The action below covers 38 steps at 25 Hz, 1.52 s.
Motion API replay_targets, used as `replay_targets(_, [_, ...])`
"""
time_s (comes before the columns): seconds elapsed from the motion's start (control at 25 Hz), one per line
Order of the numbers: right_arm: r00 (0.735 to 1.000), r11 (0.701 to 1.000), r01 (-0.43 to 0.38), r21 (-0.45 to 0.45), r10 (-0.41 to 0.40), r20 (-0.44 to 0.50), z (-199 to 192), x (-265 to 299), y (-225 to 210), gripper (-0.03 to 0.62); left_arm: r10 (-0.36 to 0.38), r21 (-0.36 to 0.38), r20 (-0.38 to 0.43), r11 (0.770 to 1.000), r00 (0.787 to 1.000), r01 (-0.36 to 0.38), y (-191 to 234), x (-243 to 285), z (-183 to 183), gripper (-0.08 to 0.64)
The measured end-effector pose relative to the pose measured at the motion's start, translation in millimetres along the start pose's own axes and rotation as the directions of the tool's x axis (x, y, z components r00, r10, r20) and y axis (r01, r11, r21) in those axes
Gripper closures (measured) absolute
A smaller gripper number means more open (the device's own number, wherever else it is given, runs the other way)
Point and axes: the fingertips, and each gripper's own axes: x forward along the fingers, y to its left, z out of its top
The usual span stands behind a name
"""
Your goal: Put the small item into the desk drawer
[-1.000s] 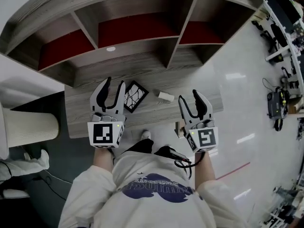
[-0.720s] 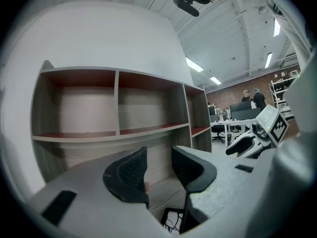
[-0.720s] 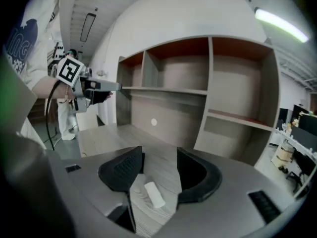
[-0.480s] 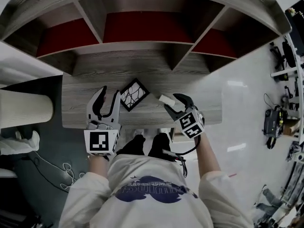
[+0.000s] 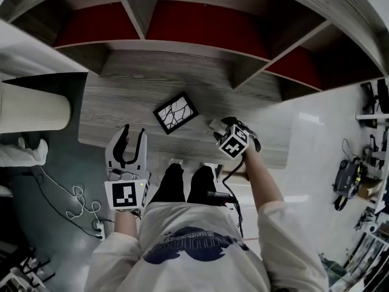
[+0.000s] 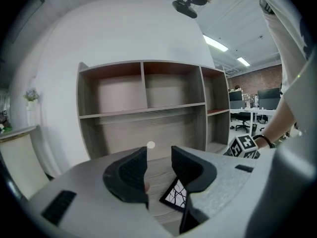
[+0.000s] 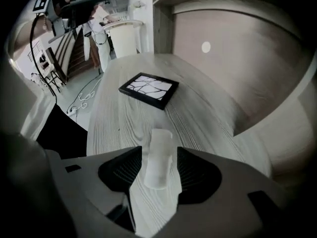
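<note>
At the fingertips of the right gripper (image 5: 223, 128), in the head view, the small item (image 5: 216, 125) lies on the desk (image 5: 115, 105), with the left gripper (image 5: 134, 134) held off the near edge. In the left gripper view, its jaws stand apart with nothing between them. In the right gripper view, the jaws have just been opening wide and flank the pale item without pressing it. It looks light and perhaps soft, so a gentle pinch across its middle should suit.

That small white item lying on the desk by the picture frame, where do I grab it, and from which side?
Pinch the small white item across its narrow width at mid-length, coming down from above: it lies flat on the desk, long and slim, both long sides free.
</note>
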Motion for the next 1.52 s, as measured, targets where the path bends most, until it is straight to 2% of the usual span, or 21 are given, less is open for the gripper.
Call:
replay_targets(0.28, [0.997,0.999,-0.043,-0.012,0.042,-0.072,-3.5,18.2,6.6,0.371,0.061,-0.025,-0.011,0.998,0.998,-0.061,14.7,-13.1,-9.6,0.419])
replay_targets(0.56, [0.994,0.998,-0.061,-0.006,0.060,-0.090,-2.3,20.0,6.4,0.373,0.085,-0.039,-0.017,0.996,0.996,-0.086,20.8,-21.5,-17.4,0.419])
replay_targets(0.76, [0.992,0.996,-0.084,-0.003,0.083,-0.090,-1.8,20.1,11.1,0.403,0.095,-0.051,-0.010,0.994,0.995,-0.095,23.5,-23.7,-21.0,0.419])
replay_targets(0.96, [0.993,0.997,-0.079,-0.003,0.078,-0.085,-2.1,19.7,13.8,0.440,0.083,-0.028,-0.018,0.996,0.996,-0.083,25.1,-24.1,-18.1,0.419])
replay_targets(1.24, [0.996,0.999,-0.040,0.008,0.040,-0.076,-3.6,15.1,7.7,0.454,0.058,-0.010,-0.014,0.998,0.998,-0.058,25.6,-23.8,-16.0,0.419])
replay_targets(1.52, [1.000,0.996,0.022,0.091,-0.020,-0.021,-5.3,-0.4,-2.5,0.456,0.005,-0.001,-0.001,1.000,1.000,-0.005,25.7,-18.7,-16.0,0.419])
